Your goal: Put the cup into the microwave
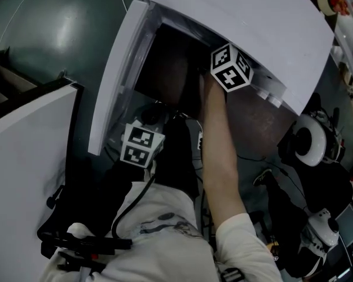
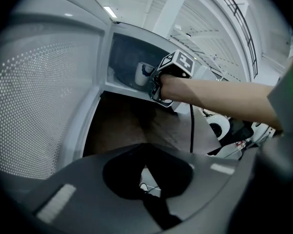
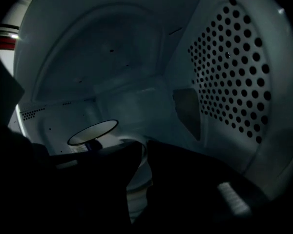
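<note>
White with a dark handle, the cup (image 2: 140,74) is inside the microwave (image 1: 241,16), toward the left of the opening as the left gripper view shows it. We cannot tell whether its base touches the cavity floor. The door (image 1: 115,81) is swung wide open to the left, and its dotted mesh fills the left of that view.

The right gripper (image 3: 141,147) reaches into the cavity, held by a bare hand (image 2: 175,87) whose forearm (image 1: 220,151) stretches in from the person's side. Its marker cube (image 1: 230,67) shows just under the front edge of the microwave's top. In the right gripper view we find its 2 jaws drawn almost together, with only a thin slit between them and the cup right at them. The oval rim lies left of the tips, and the white wall shows through the slit. We read the jaws as closed on the cup at its handle side, though the dim light hides the exact contact. A perforated wall (image 3: 234,72) of the cavity rises on the right.

The left gripper (image 2: 140,149) hangs low, outside the microwave, facing the brown surface (image 2: 132,126) below the opening. Its 2 jaws meet at the tips and hold nothing; through the hole between them we glimpse a bit of cable (image 2: 145,186). In the head view its own marker cube sits close to the person's body.
</note>
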Available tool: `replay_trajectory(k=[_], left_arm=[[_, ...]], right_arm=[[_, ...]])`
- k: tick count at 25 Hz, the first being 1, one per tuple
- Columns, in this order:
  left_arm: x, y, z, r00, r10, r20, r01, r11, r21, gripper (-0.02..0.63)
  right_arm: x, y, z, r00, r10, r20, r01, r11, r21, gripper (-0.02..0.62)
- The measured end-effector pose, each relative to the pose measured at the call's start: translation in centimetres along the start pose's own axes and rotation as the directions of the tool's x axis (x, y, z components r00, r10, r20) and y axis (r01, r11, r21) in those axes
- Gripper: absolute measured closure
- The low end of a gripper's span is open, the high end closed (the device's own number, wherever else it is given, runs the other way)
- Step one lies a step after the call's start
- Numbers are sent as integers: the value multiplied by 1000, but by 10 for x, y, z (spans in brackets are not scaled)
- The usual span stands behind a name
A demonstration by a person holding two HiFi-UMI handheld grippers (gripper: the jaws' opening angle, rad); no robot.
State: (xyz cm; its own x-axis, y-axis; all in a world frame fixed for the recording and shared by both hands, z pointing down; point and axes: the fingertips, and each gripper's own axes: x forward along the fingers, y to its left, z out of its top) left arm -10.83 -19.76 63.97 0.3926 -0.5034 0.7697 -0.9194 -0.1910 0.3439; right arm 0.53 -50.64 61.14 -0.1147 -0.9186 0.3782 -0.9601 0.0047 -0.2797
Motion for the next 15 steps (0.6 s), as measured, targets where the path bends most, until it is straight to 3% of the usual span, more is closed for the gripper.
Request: replay_trajectory(k=[3, 8, 13, 15], left_arm=[[0, 0, 2, 1000, -3, 6, 3, 1000, 5, 606], [-1, -4, 6, 1000, -15, 20, 14, 1000, 23, 606], [0, -13, 7, 999, -31, 30, 29, 999, 46, 606], [0, -20, 8, 998, -42, 37, 40, 997, 61, 606]], right_arm=[[-1, 2, -3, 1000, 27, -14, -27, 999, -39, 546], [-10, -1, -19, 994, 71, -88, -79, 993, -83, 473], [-46, 8, -40, 980, 134, -149, -158, 974, -165, 480], [-73, 14, -48, 971, 169, -170, -202, 960, -196, 518]])
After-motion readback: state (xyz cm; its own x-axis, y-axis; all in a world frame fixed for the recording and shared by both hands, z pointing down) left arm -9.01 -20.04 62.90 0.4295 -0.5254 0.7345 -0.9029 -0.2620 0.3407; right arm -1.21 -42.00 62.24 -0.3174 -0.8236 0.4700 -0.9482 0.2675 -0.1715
